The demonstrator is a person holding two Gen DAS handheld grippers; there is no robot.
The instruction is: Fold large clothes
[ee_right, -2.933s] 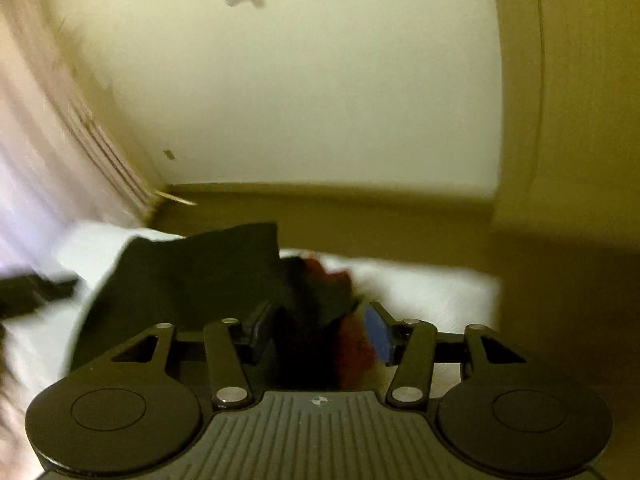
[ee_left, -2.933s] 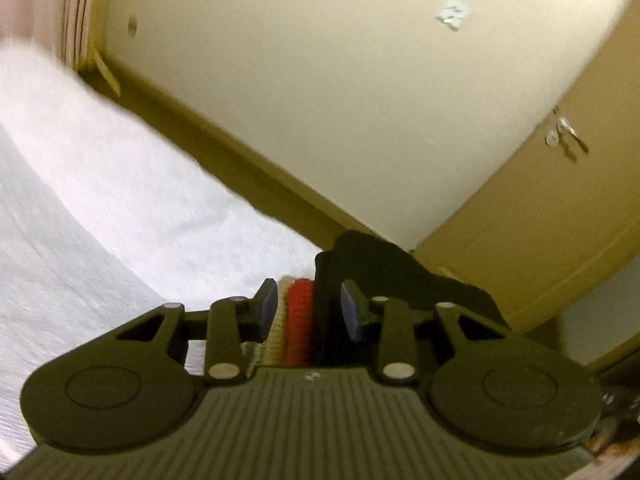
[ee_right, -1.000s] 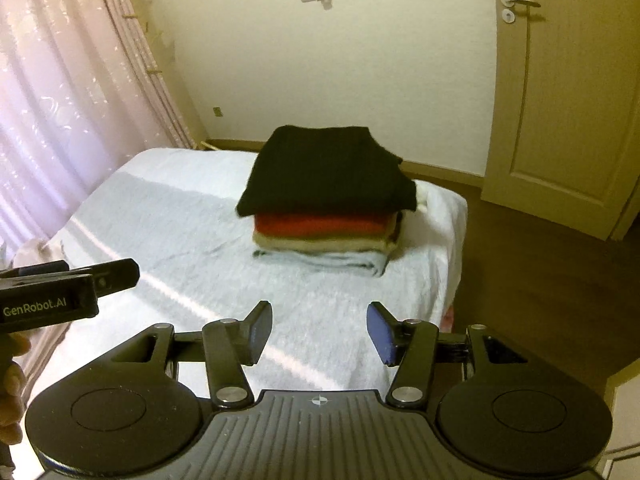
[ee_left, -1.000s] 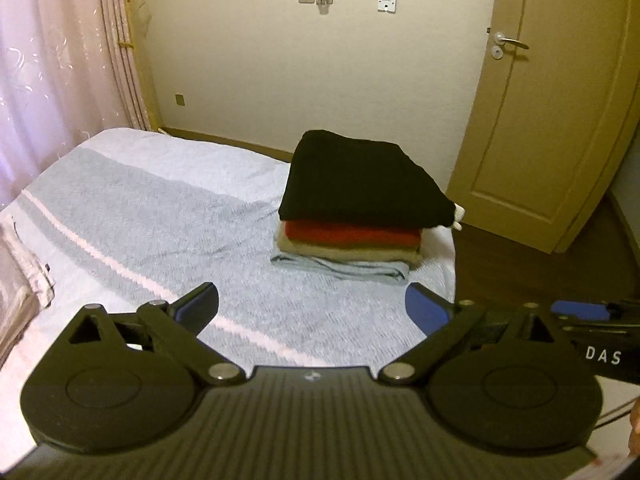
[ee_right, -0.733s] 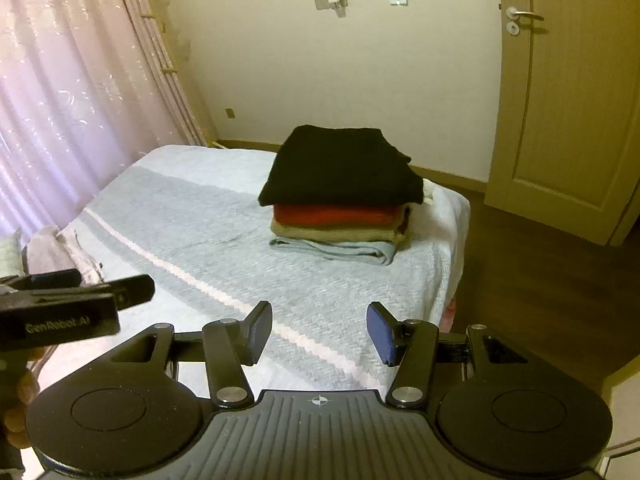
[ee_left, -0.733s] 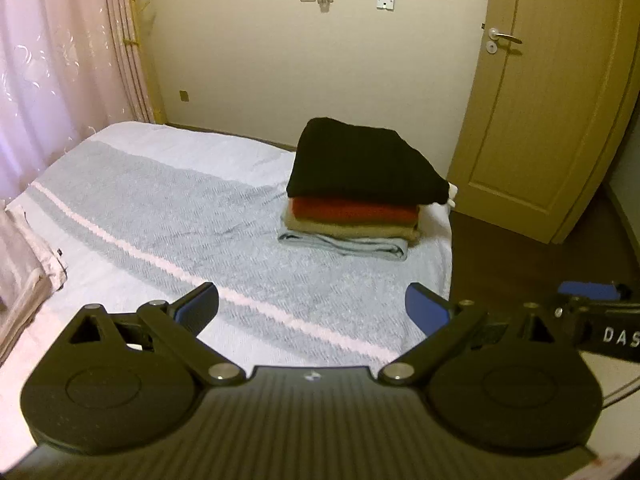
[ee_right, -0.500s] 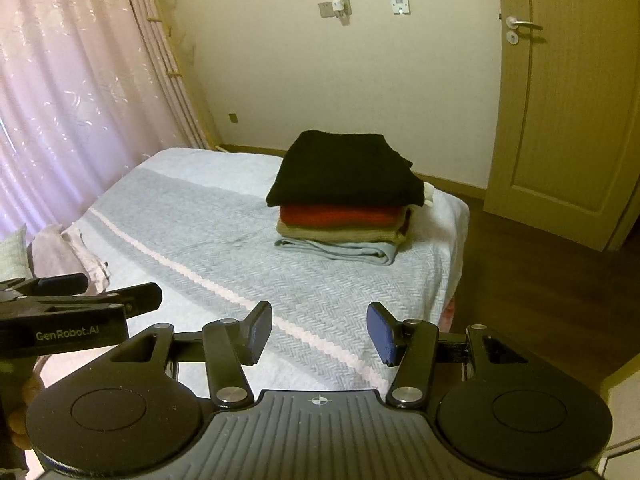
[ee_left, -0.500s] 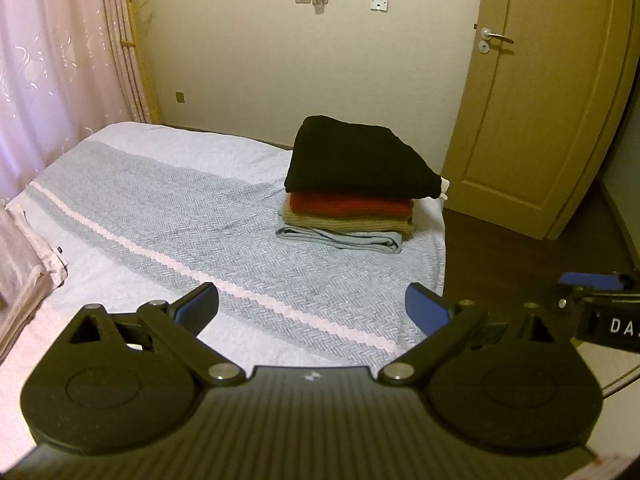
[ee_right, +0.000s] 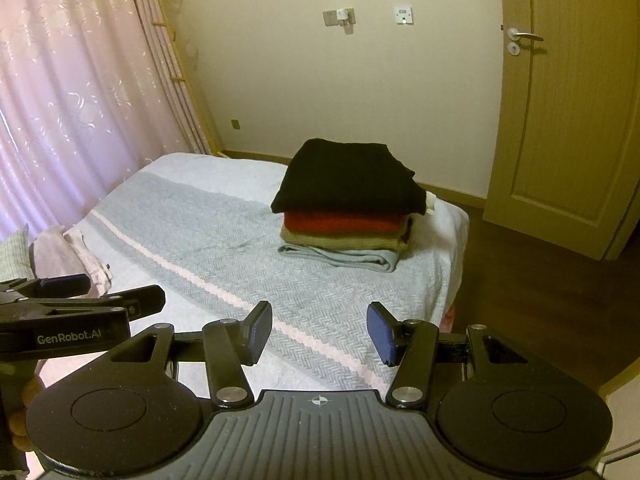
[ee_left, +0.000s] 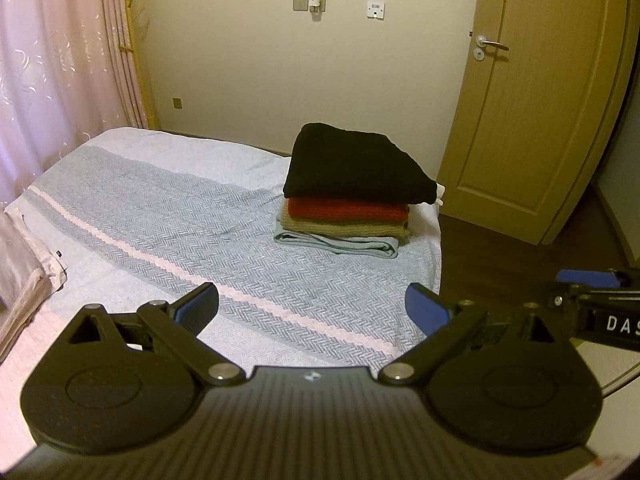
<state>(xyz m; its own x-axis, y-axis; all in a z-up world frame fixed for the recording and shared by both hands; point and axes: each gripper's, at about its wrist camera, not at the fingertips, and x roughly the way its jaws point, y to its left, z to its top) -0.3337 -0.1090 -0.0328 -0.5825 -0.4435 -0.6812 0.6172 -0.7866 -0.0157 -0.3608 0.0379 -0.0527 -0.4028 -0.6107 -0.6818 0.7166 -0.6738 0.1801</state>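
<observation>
I'm holding both my left tongs (ee_left: 312,308) and right tongs (ee_right: 319,330) spread and empty, facing the clothes stack (ee_left: 352,190) sitting near the bed's (ee_left: 168,216) far right corner.

Both hand-held grippers (ee_left: 312,307) (ee_right: 319,328) agape (empty).

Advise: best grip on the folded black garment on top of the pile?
Probably the black garment by its near folded edge, one gripper toward each front corner, coming in level from the camera side. That edge overhangs the red garment below, so jaws can slip under it. Left gripper and right gripper are both open and empty.
</observation>
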